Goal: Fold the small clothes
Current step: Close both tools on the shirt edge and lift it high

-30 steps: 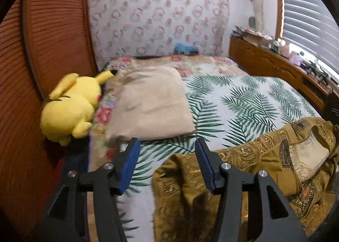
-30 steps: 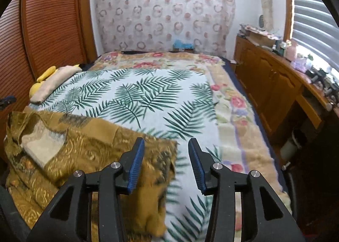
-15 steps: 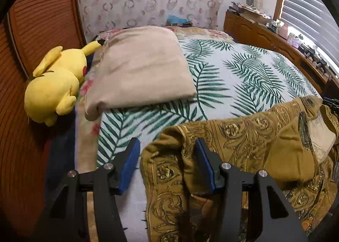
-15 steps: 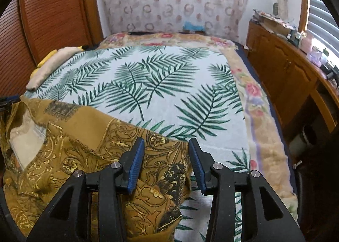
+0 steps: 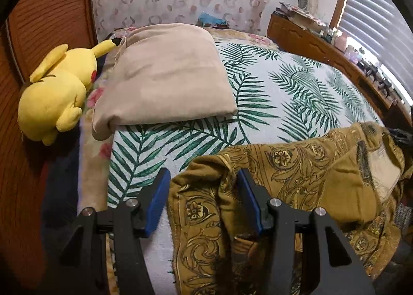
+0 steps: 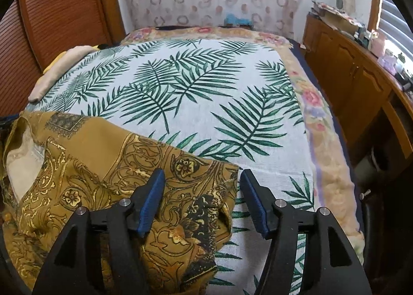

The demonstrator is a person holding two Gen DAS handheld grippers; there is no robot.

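Observation:
A mustard-gold garment with ornate print lies crumpled on the palm-leaf bedspread. My left gripper hangs over its left end. A raised fold of the cloth sits between the blue pads, against the right pad, while the left pad stands just clear of the cloth. In the right wrist view the same garment spreads to the left. My right gripper straddles its right corner, and its jaws are opening. Cloth lies between them, and bedspread shows beside the right pad.
A beige pillow and a yellow plush toy lie at the bed's left side against a wooden louvred wall. A wooden cabinet with clutter on top runs along the right. The bed's edge drops off at the right.
Both grippers have sunk toward the bed and tipped further down. The garment has come up between both pairs of jaws. The right jaws have spread wider.

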